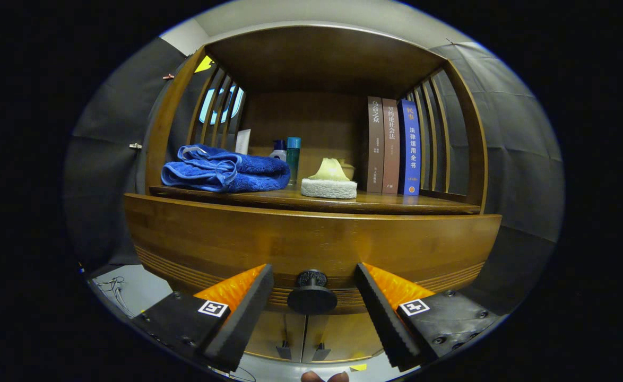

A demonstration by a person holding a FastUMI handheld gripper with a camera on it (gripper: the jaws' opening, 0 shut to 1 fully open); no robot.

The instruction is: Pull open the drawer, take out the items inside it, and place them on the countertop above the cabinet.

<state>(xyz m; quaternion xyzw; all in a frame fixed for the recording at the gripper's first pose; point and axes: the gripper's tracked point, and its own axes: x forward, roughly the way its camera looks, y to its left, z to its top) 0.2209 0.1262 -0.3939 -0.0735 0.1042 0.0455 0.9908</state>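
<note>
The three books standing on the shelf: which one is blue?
The blue book is the one farthest from the folded towel, beside the slatted side of the cabinet; the two books next to it are brown.

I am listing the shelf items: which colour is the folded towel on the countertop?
Blue. The folded towel lies left on the countertop, clearest in the gripper view; the open gripper straddles the drawer knob.

We see the gripper [314,289] spread wide, its fingers either side of the drawer knob [311,295] without touching; the drawer [311,241] is closed; above, the countertop [386,202] holds a blue towel [226,170], sponge [329,187] and books [394,146].
</note>
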